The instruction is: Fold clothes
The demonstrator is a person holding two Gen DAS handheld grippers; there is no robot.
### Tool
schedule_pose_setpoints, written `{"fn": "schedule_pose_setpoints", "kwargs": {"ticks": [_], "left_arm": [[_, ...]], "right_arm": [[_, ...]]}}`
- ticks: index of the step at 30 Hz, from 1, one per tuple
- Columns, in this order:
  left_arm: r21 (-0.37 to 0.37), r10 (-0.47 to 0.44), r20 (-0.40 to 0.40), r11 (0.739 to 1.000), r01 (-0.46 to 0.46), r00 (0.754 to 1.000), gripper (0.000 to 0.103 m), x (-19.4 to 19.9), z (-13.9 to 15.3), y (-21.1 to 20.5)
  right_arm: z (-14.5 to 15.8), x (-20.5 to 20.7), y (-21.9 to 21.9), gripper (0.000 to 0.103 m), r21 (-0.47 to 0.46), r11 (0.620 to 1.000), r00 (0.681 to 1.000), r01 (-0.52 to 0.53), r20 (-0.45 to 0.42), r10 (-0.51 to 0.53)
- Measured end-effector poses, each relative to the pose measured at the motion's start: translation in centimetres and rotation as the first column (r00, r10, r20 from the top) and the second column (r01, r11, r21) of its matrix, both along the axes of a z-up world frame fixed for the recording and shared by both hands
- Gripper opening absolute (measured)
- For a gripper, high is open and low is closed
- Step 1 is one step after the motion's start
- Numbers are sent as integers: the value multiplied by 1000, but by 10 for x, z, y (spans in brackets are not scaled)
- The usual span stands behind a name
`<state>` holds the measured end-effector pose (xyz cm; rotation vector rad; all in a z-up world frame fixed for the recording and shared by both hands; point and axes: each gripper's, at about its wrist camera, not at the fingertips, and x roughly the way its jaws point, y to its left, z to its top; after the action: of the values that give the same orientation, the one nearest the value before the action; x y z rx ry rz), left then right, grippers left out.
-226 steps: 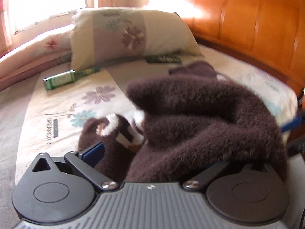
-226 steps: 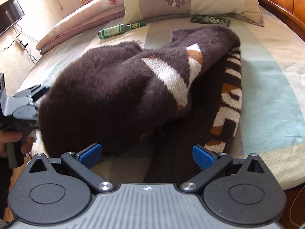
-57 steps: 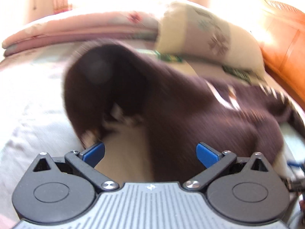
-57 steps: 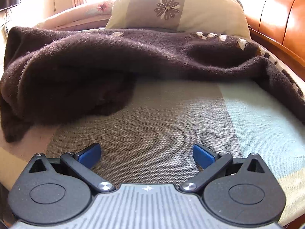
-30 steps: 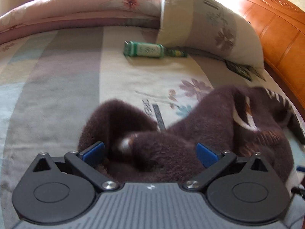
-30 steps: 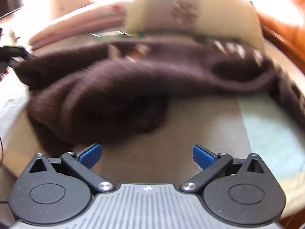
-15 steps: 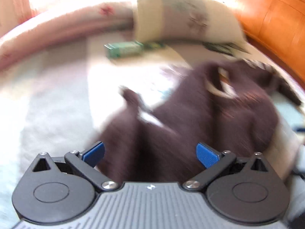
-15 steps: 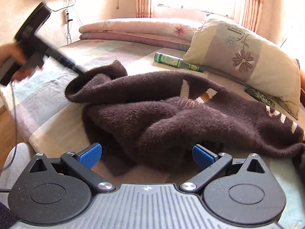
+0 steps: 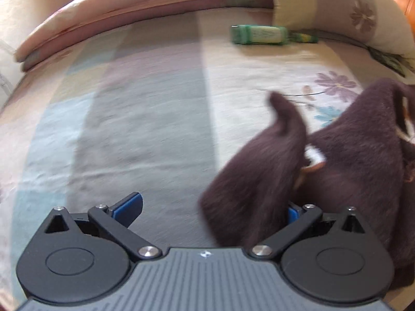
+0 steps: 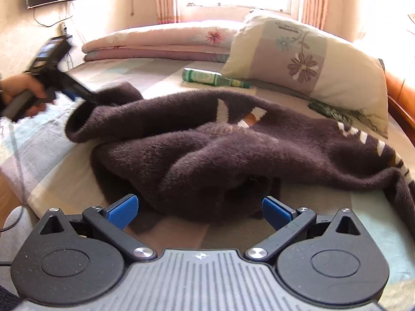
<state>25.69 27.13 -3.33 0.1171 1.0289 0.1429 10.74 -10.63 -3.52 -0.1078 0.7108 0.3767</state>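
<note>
Bed (image 10: 376,207) fills both views, patchwork cover in grey, pale blue and cream with flower prints. Wooden headboard (image 10: 399,96) on the far right. Folded pink quilt (image 10: 166,41) stacked along the far edge, floral pillow (image 10: 306,62) leaning beside it

Brown fuzzy sweater (image 10: 220,150) lies crumpled across the middle of the bed, white and orange pattern showing at the folds and along the right hem. Its near edge sits just ahead of the right gripper's pads

Left gripper (image 9: 212,207): jaws spread wide. A flap of the sweater (image 9: 259,181) drapes over the right-hand finger and covers most of its blue pad; left pad (image 9: 129,204) bare over the cover. In the right wrist view the left gripper (image 10: 77,90) is held by a hand (image 10: 23,93) at the sweater's far left corner, cloth bunched at its tip, motion-blurred

Right gripper (image 10: 199,211): jaws wide apart, nothing between them, low over the bed edge

Green glass bottle (image 10: 207,77) lies on its side near the pillow, well apart from the sweater. Small dark patterned item (image 10: 329,111) beside the pillow's lower corner, can't tell what
</note>
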Motion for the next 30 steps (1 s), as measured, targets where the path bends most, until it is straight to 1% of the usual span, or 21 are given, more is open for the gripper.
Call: {"fn": "schedule_pose_setpoints", "kwargs": {"ticks": [1, 2, 4, 6, 8, 9, 11, 14, 18, 20, 24, 25, 27, 30], "left_arm": [[18, 22, 0, 1000, -22, 1000, 102, -7, 0, 11], [18, 48, -6, 999, -48, 999, 102, -14, -1, 22], [-26, 101, -21, 994, -102, 995, 102, -29, -6, 45], [-78, 111, -19, 991, -113, 994, 102, -41, -9, 55], [-127, 114, -15, 985, -115, 993, 102, -52, -11, 63], [-133, 111, -13, 985, -112, 994, 102, -55, -13, 64], [-118, 108, -25, 987, -110, 994, 102, -57, -17, 63], [-137, 139, -53, 980, -145, 989, 102, -62, -27, 72], [-130, 163, -64, 977, -170, 985, 102, -76, -32, 81], [-138, 178, -57, 973, -185, 982, 102, -82, -30, 86], [-175, 184, -11, 967, -183, 983, 102, -83, -22, 95], [-197, 189, -5, 963, -186, 982, 102, -83, -22, 98], [-278, 210, 1, 939, -201, 978, 101, -81, -25, 106], [-411, 254, 25, 885, -221, 967, 101, -90, -30, 118]], "right_arm": [[-2, 2, -1, 103, 13, 1000, 1000, 6, -12, -5], [-3, 4, 0, 103, 28, 1000, 1000, 5, -22, -4], [-5, 7, 1, 103, 60, 998, 999, -3, -38, 5], [-6, 8, 6, 103, 70, 997, 999, -21, -40, 24], [-6, 8, 12, 103, 56, 998, 999, -36, -34, 38], [-6, 8, 14, 103, 50, 998, 999, -41, -31, 42], [-5, 7, 18, 103, 43, 998, 998, -52, -26, 53], [-5, 4, 20, 103, 28, 998, 998, -63, -18, 63], [-6, 4, 20, 103, 9, 998, 998, -56, -29, 57], [-8, 5, 19, 103, 18, 998, 998, -52, -42, 52], [-8, 7, 24, 103, 41, 997, 997, -59, -52, 62], [-9, 7, 26, 103, 41, 997, 996, -66, -52, 69], [-9, 5, 30, 103, 31, 996, 995, -83, -46, 84], [-10, 1, 33, 103, 8, 995, 994, -101, -37, 101]]}}
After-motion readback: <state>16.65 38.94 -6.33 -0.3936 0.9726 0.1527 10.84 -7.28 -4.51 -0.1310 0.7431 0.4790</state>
